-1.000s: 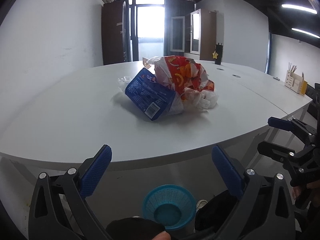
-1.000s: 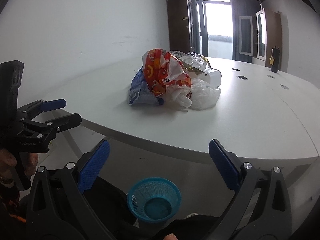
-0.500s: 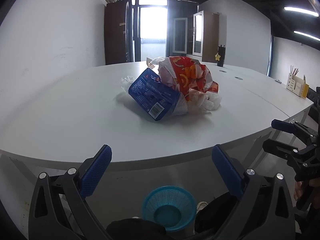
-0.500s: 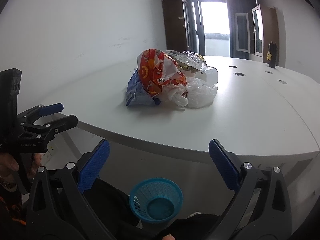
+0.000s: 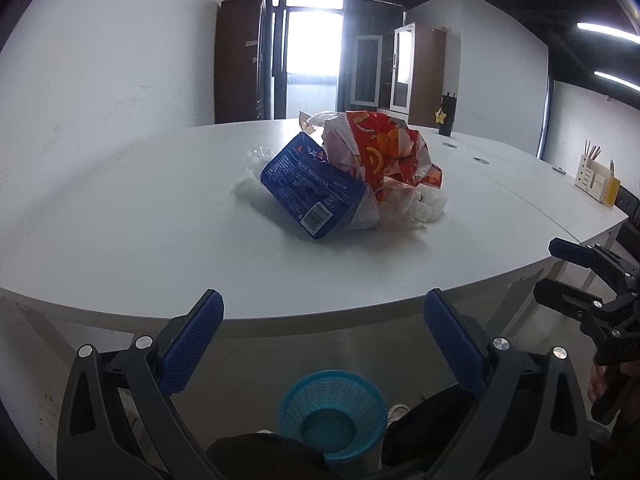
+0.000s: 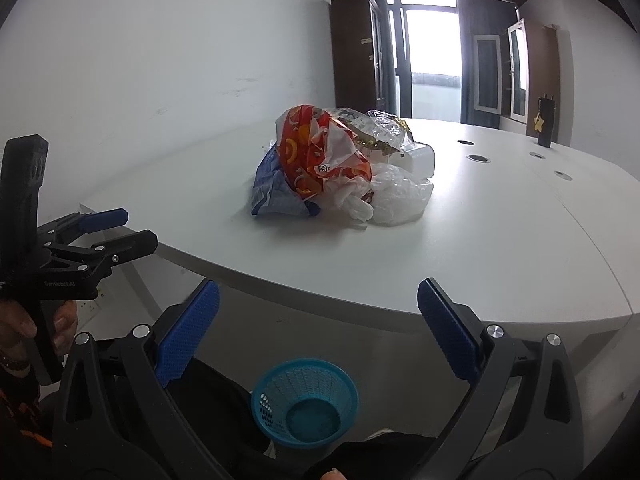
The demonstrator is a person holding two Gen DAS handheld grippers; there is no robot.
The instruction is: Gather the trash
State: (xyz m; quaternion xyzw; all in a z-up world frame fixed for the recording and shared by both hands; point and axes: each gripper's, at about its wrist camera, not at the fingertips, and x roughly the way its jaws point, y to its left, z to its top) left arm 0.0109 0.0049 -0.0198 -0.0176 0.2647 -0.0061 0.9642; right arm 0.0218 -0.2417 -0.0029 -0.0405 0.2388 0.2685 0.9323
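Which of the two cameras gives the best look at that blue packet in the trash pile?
The left wrist view. There the blue packet faces the camera, with its printed back and barcode in plain sight at the front of the pile. In the right wrist view, the orange-and-red snack bag hides most of it, leaving only a crumpled blue end.

White table (image 5: 120, 216) bears a trash heap (image 5: 352, 184).
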